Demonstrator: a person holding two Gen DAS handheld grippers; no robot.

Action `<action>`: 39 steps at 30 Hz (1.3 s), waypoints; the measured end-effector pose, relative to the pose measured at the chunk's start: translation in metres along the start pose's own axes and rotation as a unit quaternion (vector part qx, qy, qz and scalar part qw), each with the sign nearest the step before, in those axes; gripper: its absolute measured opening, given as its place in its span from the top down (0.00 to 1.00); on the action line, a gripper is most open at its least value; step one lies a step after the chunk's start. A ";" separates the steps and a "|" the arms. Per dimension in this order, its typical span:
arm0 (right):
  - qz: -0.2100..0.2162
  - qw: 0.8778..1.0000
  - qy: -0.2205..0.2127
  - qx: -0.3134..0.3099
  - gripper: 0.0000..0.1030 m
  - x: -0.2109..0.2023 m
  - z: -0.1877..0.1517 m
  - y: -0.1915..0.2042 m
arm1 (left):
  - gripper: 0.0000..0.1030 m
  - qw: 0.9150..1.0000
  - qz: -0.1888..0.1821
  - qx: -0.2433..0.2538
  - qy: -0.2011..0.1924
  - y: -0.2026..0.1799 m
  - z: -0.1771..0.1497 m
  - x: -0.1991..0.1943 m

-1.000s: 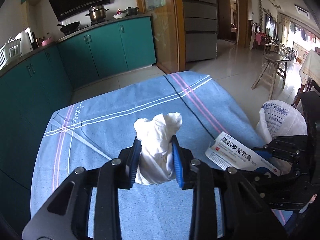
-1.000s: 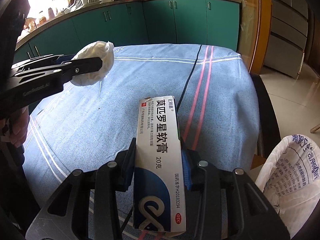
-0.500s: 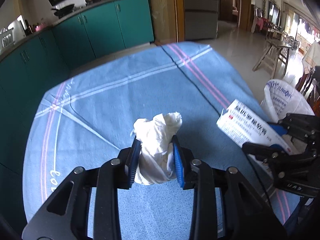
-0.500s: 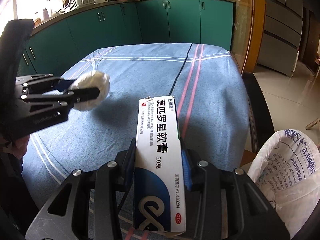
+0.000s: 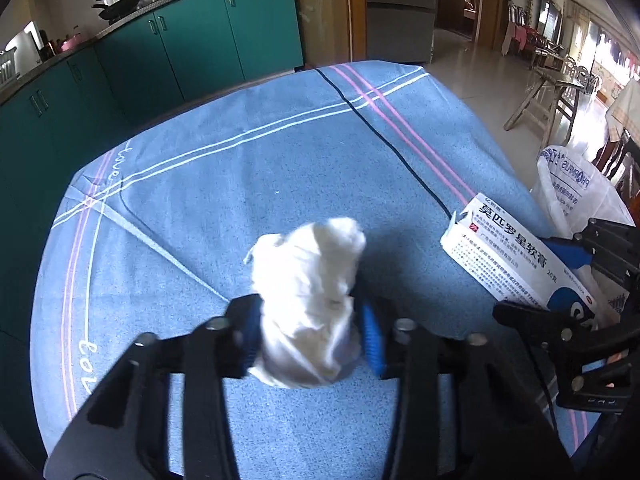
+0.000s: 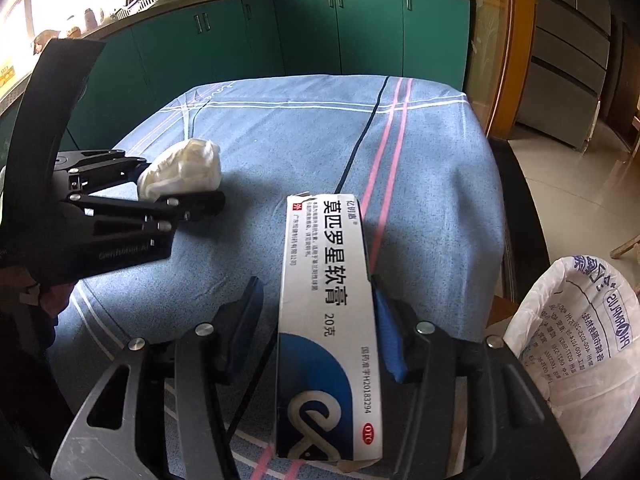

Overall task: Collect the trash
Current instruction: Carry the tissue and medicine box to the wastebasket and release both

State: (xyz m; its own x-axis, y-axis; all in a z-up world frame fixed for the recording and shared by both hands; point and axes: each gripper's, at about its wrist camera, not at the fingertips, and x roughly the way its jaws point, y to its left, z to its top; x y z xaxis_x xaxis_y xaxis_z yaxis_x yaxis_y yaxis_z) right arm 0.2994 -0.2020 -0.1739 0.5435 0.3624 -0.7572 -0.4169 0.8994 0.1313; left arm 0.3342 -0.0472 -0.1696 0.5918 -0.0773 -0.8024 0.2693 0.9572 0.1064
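Two claws in our hands, both over the bench with its blue striped cloth.

Item one: left claw, jaws clamped on a crumpled white tissue wad. The wad stands up between the blue pads and rises above them; its lower end bulges out below the pads. From the right wrist view we see the same wad at the tip of the left claw, held clear above the cloth, left of the box.

Item two: right claw, holding a white and blue medicine box printed with Chinese characters, "20" and an OTC mark. The right blue pad lies against the box edge; a narrow gap shows between the left pad and the box, so the jaws look slackened, and we cannot tell whether the grip is firm. The box points away from us, its far end flap slightly torn open. In the left wrist view the box sits to the right of the wad, with the right claw behind it.

Item three: white plastic bag with blue print, mouth open, standing beside the bench off its right edge, just right of the right claw.

Background: teal cabinets carrying pots and a pan.
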 end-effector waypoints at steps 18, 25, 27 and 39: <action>0.001 0.994 -0.088 0.060 0.62 -0.058 -0.018 -0.048 | 0.67 0.987 0.023 -0.003 -0.157 -0.027 0.010 -0.084; -0.037 0.976 -0.154 0.147 0.62 -0.102 -0.048 -0.112 | 0.67 0.988 -0.007 0.024 -0.153 -0.067 0.007 -0.081; -0.054 0.970 -0.165 0.170 0.62 -0.112 -0.058 -0.127 | 0.67 0.987 -0.017 0.040 -0.153 -0.081 0.007 -0.078; -0.110 0.940 -0.217 0.238 0.62 -0.154 -0.107 -0.170 | 0.67 0.981 -0.083 0.097 -0.147 -0.175 0.021 -0.067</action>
State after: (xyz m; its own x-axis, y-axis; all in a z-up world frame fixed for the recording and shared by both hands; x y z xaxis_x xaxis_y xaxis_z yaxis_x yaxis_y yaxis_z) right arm 0.2090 -0.4364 -0.1480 0.8676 0.1282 -0.4804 0.0567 0.9344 0.3517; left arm 0.2630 -0.2154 -0.1223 0.7133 -0.3316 -0.6175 0.5025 0.8561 0.1208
